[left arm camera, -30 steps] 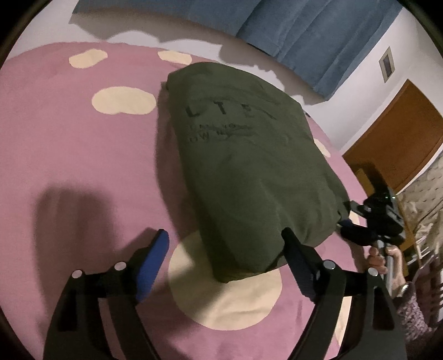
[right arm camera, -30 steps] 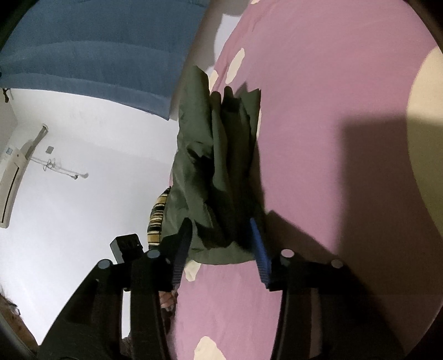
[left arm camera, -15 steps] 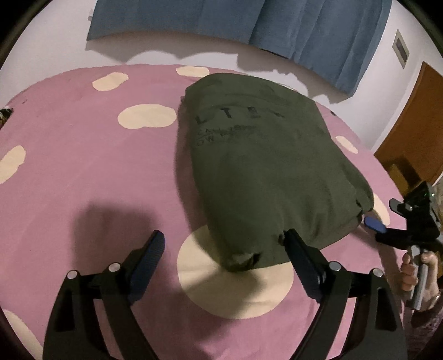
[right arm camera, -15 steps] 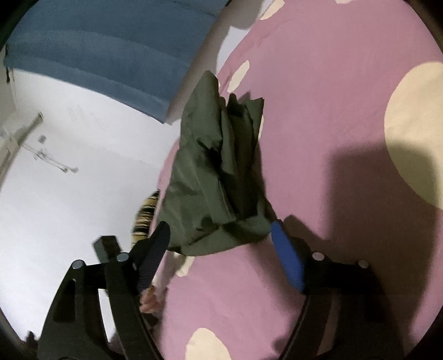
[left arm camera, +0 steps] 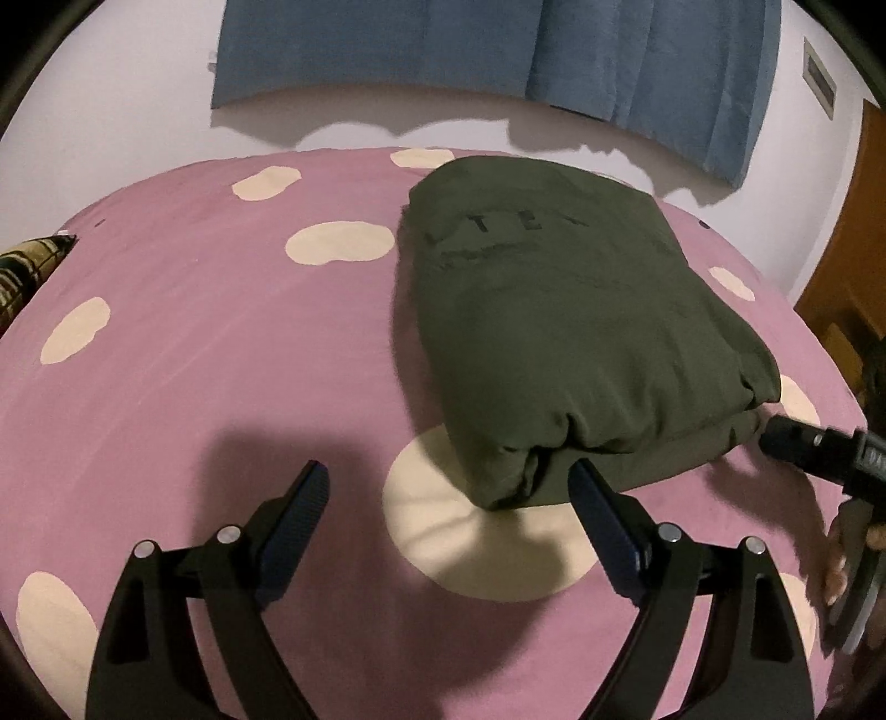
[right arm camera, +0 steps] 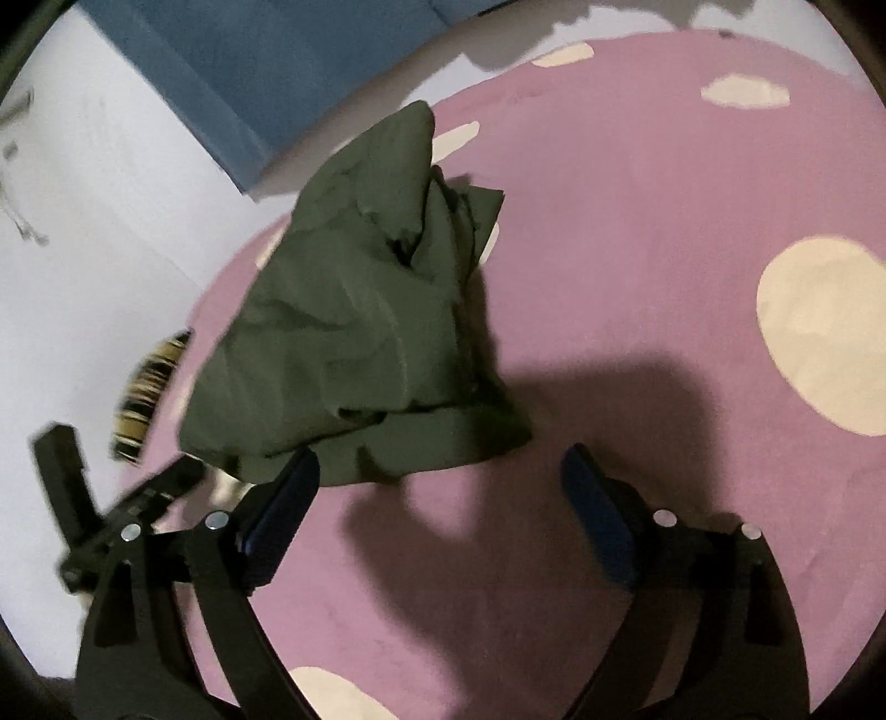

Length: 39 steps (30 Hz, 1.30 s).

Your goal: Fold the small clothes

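Observation:
A dark olive green garment (left arm camera: 559,327) lies folded into a thick rectangle on the pink bed cover (left arm camera: 194,343), with faint dark lettering on top. My left gripper (left arm camera: 448,493) is open and empty, just in front of the garment's near folded edge. In the right wrist view the same garment (right arm camera: 343,332) shows its layered side edge. My right gripper (right arm camera: 440,476) is open and empty, just off the garment's near corner, its left finger (right arm camera: 282,498) beside the cloth. The right gripper's fingertip also shows in the left wrist view (left arm camera: 797,443).
The pink cover has cream spots (left arm camera: 338,243). A white wall and blue curtain (left arm camera: 498,50) stand behind the bed. A wooden door (left arm camera: 853,266) is at the right. A plaid cloth (left arm camera: 27,266) lies at the bed's left edge.
My right gripper opened, let go of the garment's corner and drew back. My left gripper pulled back and rose a little, staying open. The garment now lies flat.

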Each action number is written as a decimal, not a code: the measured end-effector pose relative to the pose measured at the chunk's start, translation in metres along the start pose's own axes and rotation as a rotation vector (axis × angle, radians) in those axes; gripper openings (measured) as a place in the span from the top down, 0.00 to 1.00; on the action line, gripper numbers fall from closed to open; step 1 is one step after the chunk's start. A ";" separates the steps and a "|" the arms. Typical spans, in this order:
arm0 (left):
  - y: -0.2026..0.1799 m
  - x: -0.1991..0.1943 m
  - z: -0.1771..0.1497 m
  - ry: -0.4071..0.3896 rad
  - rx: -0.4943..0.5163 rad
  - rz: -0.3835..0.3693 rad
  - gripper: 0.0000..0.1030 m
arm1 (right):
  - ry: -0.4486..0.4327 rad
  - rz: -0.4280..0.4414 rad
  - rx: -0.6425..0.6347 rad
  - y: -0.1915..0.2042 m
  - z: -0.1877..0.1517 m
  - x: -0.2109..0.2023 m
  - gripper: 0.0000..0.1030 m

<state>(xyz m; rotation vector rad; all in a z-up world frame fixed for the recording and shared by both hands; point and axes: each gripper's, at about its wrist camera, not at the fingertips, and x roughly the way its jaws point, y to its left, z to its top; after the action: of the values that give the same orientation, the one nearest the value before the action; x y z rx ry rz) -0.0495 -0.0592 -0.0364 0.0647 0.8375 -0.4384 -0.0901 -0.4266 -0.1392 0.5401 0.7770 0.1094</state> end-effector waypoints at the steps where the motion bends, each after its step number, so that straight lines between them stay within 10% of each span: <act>1: 0.000 0.000 0.000 -0.002 -0.001 0.007 0.15 | -0.004 -0.025 -0.018 0.004 -0.001 0.000 0.12; 12: -0.008 -0.009 -0.005 -0.013 0.007 0.082 0.15 | -0.061 -0.295 -0.200 0.041 -0.013 0.000 0.11; 39: -0.023 -0.023 -0.009 -0.044 0.014 0.152 0.15 | -0.103 -0.308 -0.217 0.057 -0.015 -0.001 0.10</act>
<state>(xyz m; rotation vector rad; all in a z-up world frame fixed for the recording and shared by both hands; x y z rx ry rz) -0.0785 -0.0700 -0.0229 0.1304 0.7805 -0.3019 -0.0955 -0.3709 -0.1190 0.2141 0.7292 -0.1175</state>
